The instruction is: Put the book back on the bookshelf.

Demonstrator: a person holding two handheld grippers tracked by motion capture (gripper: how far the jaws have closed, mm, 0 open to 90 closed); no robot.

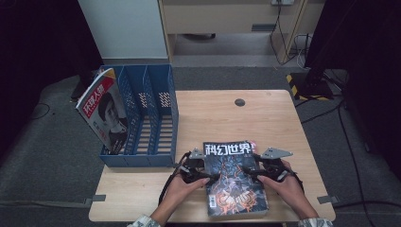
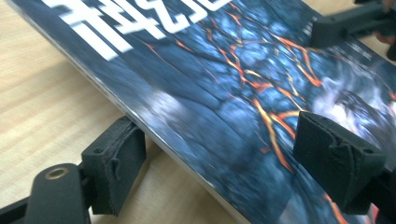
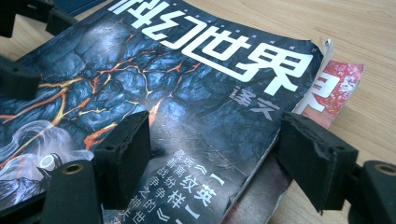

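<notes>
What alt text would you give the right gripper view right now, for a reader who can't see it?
The right claw stands open astride the right edge of a dark magazine with orange lava cracks and white Chinese title, one jaw over the cover, one beyond the edge. A red magazine lies beneath it on the wooden table.

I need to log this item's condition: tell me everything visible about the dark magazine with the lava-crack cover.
The dark blue-black magazine with glowing orange cracks is a glossy paper issue with large white Chinese title characters and a barcode at one near corner. Its cover is creased and its corner curls. It lies flat, face up, near the front edge of the light wooden table, on top of a red-covered magazine. The left gripper straddles its left edge, one finger below and one above; the right gripper straddles its right edge.
</notes>
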